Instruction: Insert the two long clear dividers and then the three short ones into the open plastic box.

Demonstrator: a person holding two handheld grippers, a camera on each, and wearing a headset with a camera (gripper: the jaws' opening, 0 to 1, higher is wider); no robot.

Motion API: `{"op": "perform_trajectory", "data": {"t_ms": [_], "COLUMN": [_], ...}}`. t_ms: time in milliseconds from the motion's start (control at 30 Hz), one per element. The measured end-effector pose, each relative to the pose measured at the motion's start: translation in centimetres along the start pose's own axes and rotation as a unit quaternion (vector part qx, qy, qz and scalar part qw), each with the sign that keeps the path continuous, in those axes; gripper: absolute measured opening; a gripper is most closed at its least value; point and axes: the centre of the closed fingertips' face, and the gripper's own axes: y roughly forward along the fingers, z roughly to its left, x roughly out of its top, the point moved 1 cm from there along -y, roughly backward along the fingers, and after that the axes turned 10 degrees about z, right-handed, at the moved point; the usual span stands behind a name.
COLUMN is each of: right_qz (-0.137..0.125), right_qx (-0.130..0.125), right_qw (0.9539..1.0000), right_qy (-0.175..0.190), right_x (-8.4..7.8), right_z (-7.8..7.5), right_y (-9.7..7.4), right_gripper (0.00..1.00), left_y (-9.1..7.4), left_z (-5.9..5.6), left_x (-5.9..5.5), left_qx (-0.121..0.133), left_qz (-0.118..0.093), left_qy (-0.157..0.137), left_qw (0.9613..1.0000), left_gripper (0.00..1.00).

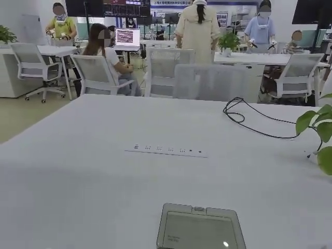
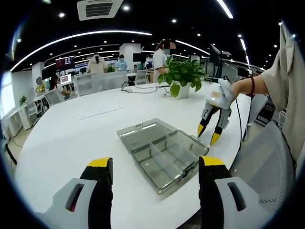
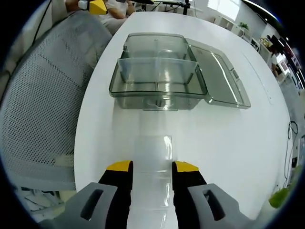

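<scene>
Head view: box lid [image 1: 199, 228] shows at near edge of counter [image 1: 104, 171]; cable [image 1: 249, 122] and plant [image 1: 319, 129] sit by the far right edge, well clear.

Left gripper view: left tool [image 2: 156, 164] gapes wide, empty, facing open plastic box [image 2: 162, 152]. Right tool [image 2: 208, 135] hangs beyond it, jaws apart.

Right gripper view: clear dividers [image 3: 155, 148] lie flat on counter btwn right tool's jaws, near edge, short of box. Best, imo: pinch one long piece by its end, stand it upright, line up w/ wall slots. Mesh chair [image 3: 43, 95] crowds that edge.

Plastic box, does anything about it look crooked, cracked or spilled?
Nothing stands out. The plastic box sits flat on the table, its lid folded open beside it, with no cracks or spills to be seen. It does lie near the table's edge.
</scene>
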Motion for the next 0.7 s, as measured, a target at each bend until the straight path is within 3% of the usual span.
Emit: {"op": "perform_trajectory", "data": {"t_ms": [167,500,700], "right_qz": [-0.001,-0.011,-0.019], "right_qx": [-0.003,-0.012,-0.038], "right_qw": [1.0,0.9988,0.997], "right_qy": [0.001,0.046,0.064], "right_x": [0.0,0.1,-0.1], "right_z": [0.1,-0.1,-0.4], "right_y": [0.0,-0.1,-1.1], "right_gripper": [0.33,0.32,0.32], "left_y": [-0.1,-0.3,-0.4], "left_z": [0.1,0.1,-0.1], "left_x": [0.0,0.0,0.0], "left_qx": [0.001,0.005,0.001], "left_qz": [-0.001,0.0,0.001], "left_qy": [-0.001,0.001,-0.003], "left_qw": [1.0,1.0,1.0], "left_gripper": [0.73,0.72,0.7]}}
